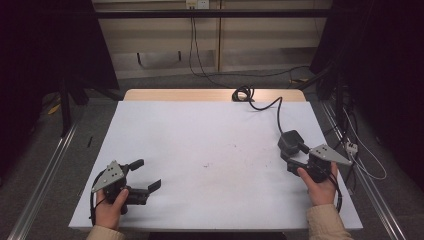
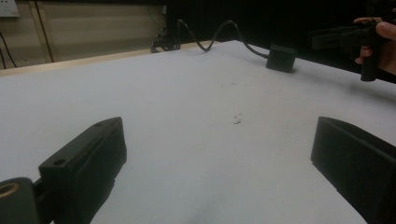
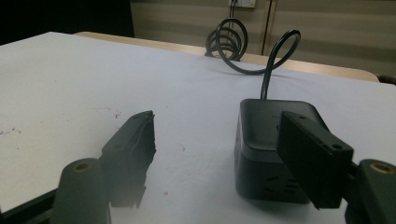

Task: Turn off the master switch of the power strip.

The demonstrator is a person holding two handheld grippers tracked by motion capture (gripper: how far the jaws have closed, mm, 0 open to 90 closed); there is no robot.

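A black power cube (image 1: 290, 140) with a black cable (image 1: 264, 106) sits on the white table (image 1: 200, 130) at the right side. My right gripper (image 1: 296, 159) is right behind it, open. In the right gripper view the cube (image 3: 261, 135) stands at the right jaw, which overlaps its near corner, while the left jaw stays well apart from it; my right gripper (image 3: 217, 126) has bare table in the rest of the gap. My left gripper (image 1: 146, 175) rests near the front left corner, open with nothing between its jaws (image 2: 218, 135). The cube (image 2: 281, 57) shows far off in the left gripper view.
The cable runs from the cube to a coil (image 1: 243, 93) at the table's far edge, on a strip of bare wood (image 1: 175, 94). Small dark specks (image 1: 205, 165) mark the tabletop. Metal rails (image 1: 45, 175) flank the table on the floor.
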